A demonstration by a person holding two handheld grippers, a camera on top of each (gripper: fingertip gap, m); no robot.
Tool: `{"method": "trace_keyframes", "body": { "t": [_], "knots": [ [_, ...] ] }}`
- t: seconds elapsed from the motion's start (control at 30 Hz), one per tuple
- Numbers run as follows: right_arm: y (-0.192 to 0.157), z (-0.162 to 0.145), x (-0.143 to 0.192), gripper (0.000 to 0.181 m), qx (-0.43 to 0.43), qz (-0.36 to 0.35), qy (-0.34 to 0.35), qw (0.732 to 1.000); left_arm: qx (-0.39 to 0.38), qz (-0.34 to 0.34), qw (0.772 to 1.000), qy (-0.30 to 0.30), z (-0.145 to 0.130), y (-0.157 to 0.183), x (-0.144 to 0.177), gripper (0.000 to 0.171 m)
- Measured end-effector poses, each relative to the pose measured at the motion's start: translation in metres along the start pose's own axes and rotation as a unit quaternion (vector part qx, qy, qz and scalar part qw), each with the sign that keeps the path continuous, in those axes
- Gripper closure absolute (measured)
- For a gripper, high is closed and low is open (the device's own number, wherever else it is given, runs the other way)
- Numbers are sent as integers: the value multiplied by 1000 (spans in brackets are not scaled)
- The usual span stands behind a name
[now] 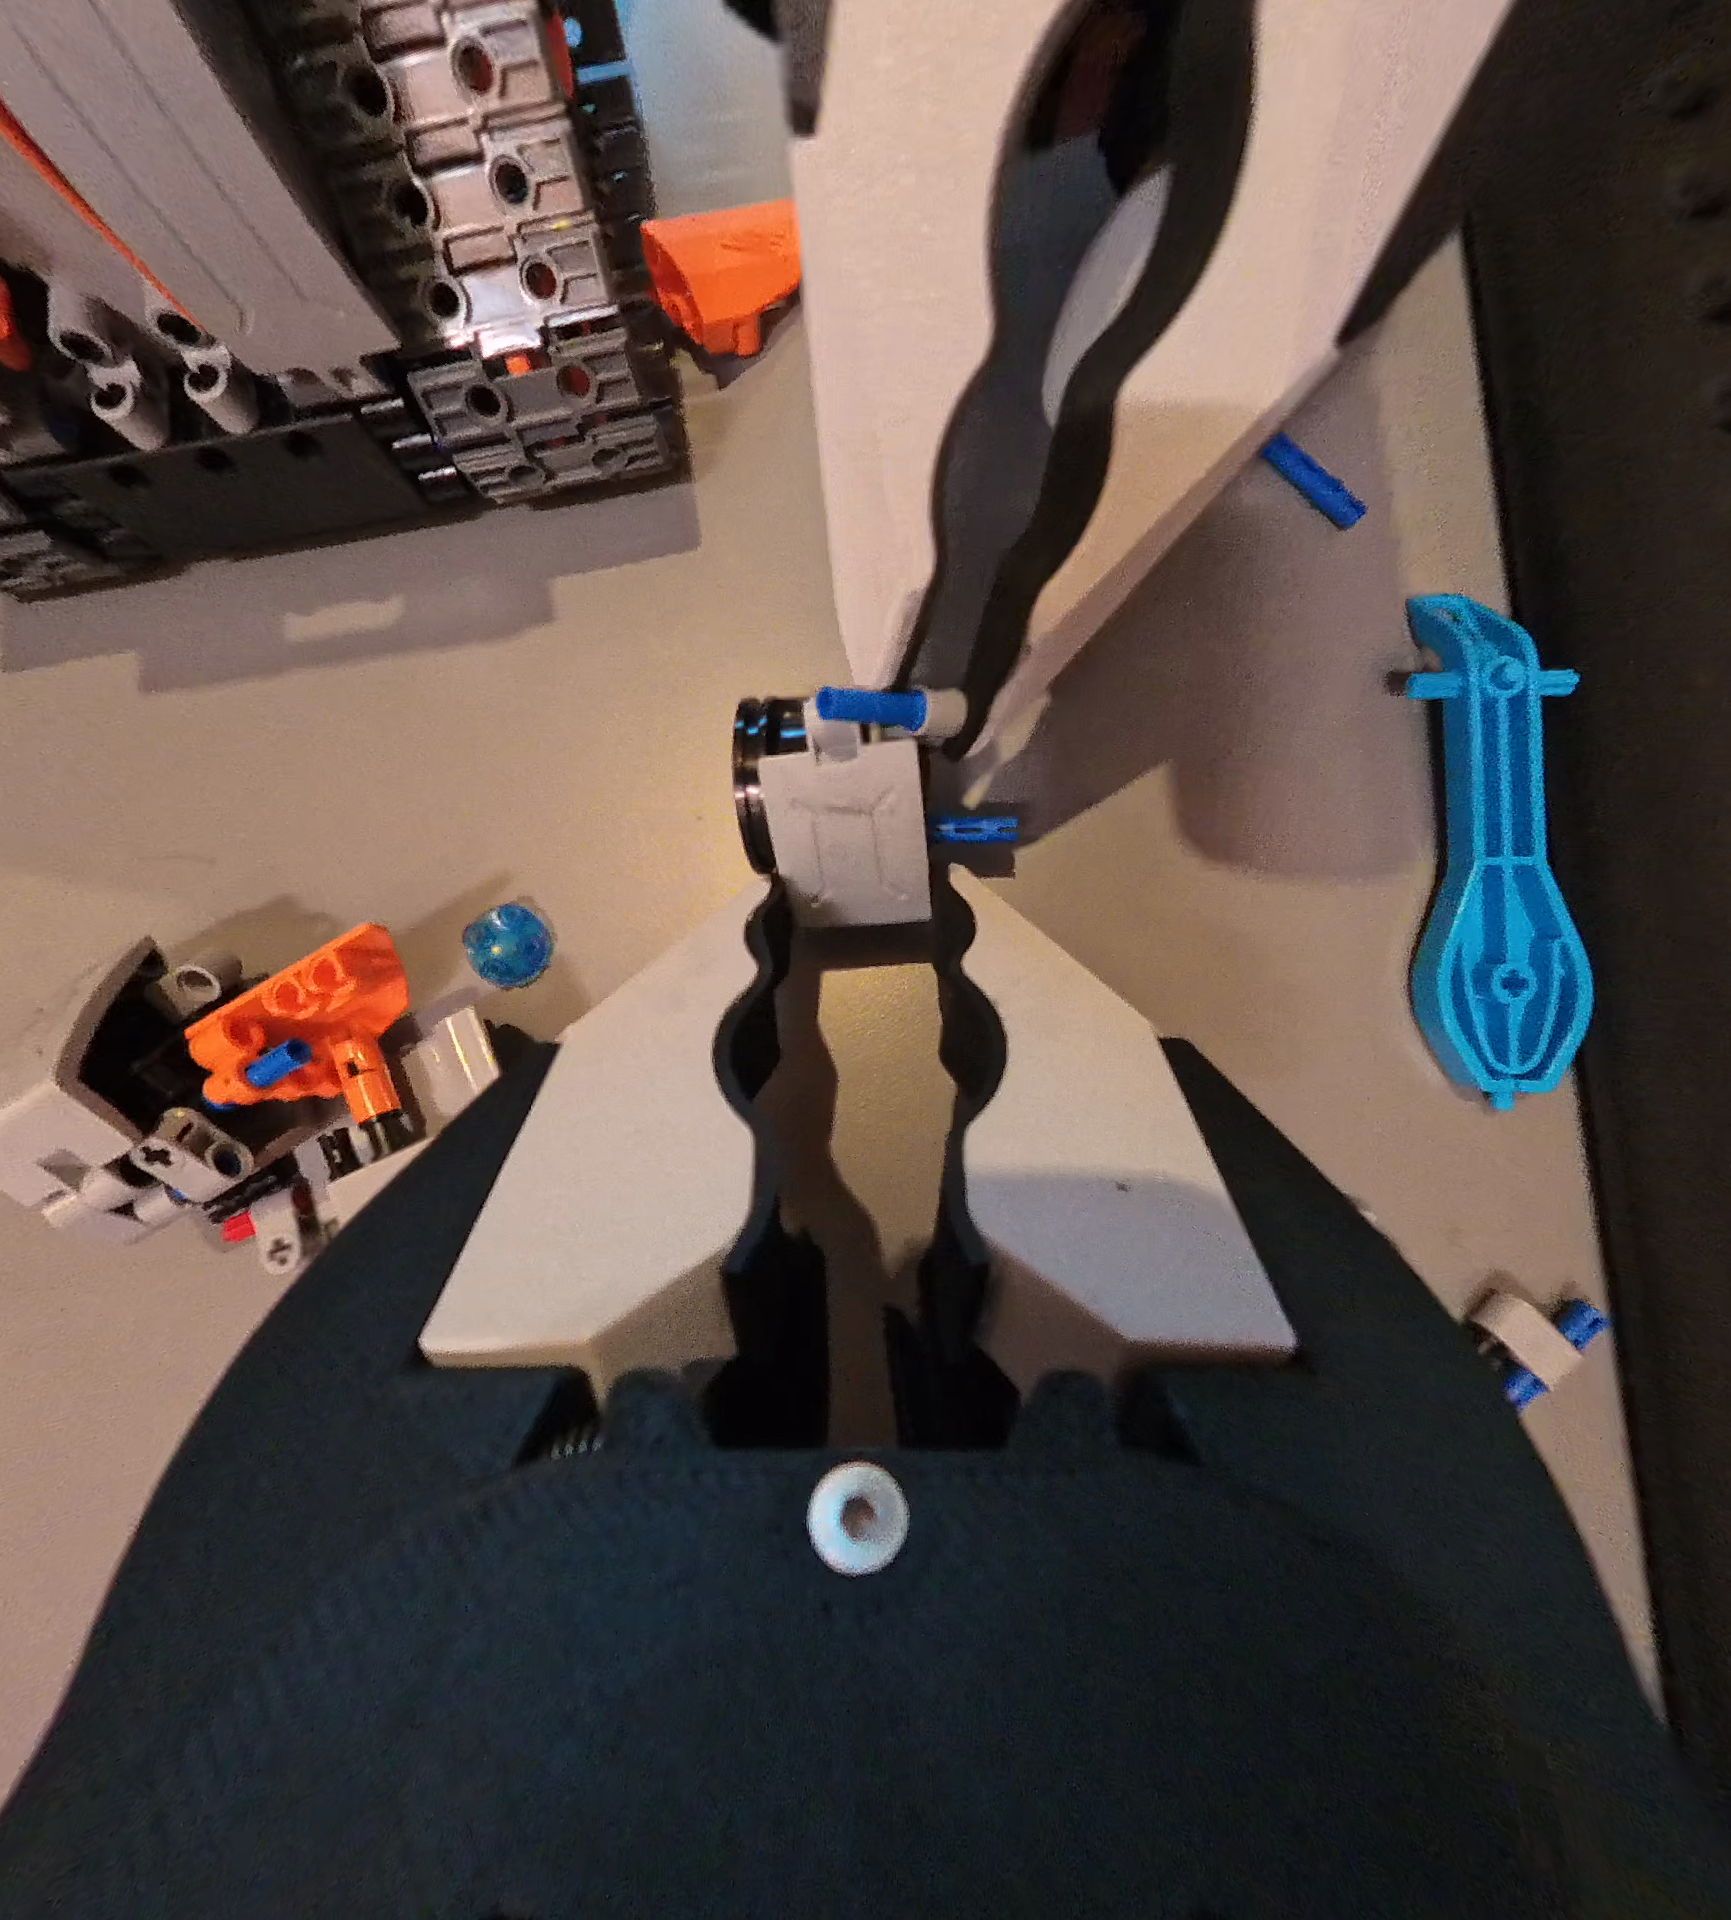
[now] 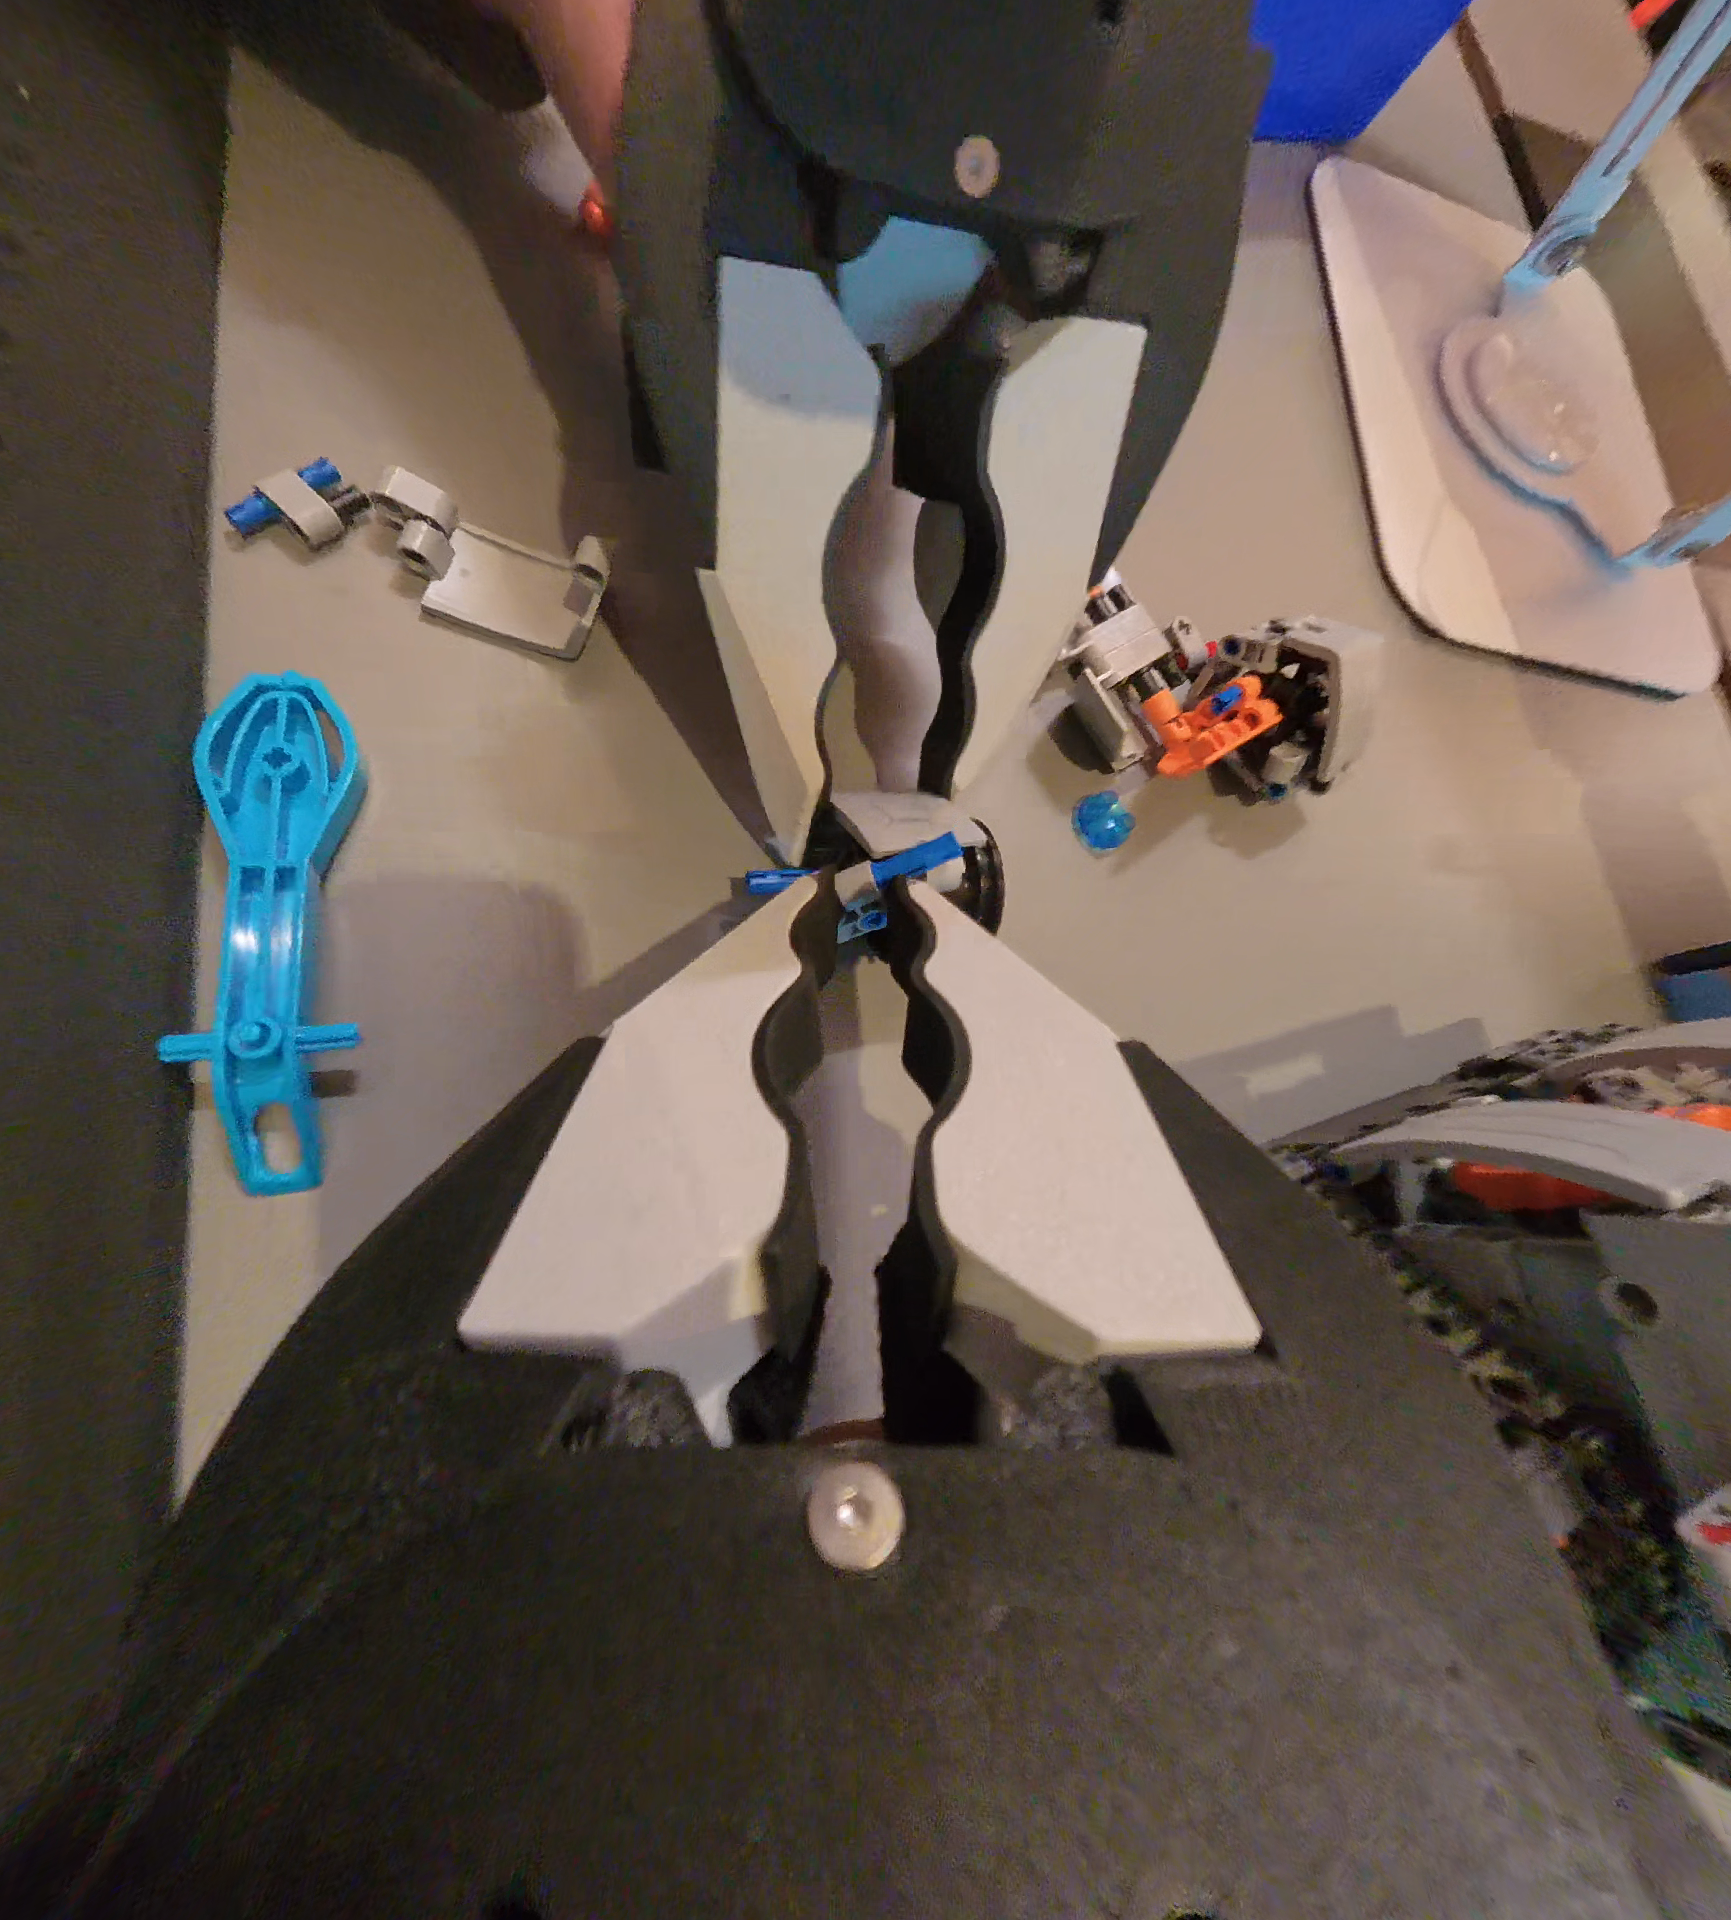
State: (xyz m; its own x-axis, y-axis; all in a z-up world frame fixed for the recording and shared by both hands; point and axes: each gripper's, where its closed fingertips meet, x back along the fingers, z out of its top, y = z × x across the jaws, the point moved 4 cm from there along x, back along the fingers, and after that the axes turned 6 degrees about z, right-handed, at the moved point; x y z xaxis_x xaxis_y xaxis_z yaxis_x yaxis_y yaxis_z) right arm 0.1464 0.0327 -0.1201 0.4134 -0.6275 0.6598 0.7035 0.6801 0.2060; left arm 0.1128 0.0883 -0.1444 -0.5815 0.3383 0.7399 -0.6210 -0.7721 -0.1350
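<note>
Where the two pairs of jaws meet tip to tip above the beige tabletop (image 1: 217, 748), a small grey plastic brick assembly with a black wheel and blue pins (image 1: 845, 821) is held between them. The left gripper (image 1: 856, 914) pinches the grey sloped block of that assembly at its very fingertips, the jaws closed on it with a narrow gap behind. The right gripper (image 2: 866, 914) comes in from the opposite side and clamps its jaws on the grey connector and blue pin at the assembly's other end.

Left of the left gripper's jaws lie a grey-and-orange brick sub-assembly (image 1: 217, 1081) and, just beside it, a translucent blue ball (image 1: 508, 943). Beyond the jaws to the left stands a large grey, black and orange brick model (image 1: 321, 291). Right of them, near the black table edge, lies a light-blue plastic lever tool (image 1: 1500, 862), with a loose blue pin (image 1: 1313, 483) farther ahead.
</note>
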Motion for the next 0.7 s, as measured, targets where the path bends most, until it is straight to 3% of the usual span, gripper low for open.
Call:
{"method": "trace_keyframes", "body": {
  "t": [0.23, 0.6, 0.7],
  "knots": [
    [1, -3, 1, 174, -33, 23, 7, 999, -51, 39, 998, -6, 1, 2, 1, 145],
    [-5, -1, 2, 175, 21, 13, -4, 1000, 23, -49, 998, 29, 1, 4, 9, 140],
    [-5, -1, 2, 175, 18, 15, -4, 1000, 20, -45, 998, 37, 3, 2, 15, 137]
  ]
}}
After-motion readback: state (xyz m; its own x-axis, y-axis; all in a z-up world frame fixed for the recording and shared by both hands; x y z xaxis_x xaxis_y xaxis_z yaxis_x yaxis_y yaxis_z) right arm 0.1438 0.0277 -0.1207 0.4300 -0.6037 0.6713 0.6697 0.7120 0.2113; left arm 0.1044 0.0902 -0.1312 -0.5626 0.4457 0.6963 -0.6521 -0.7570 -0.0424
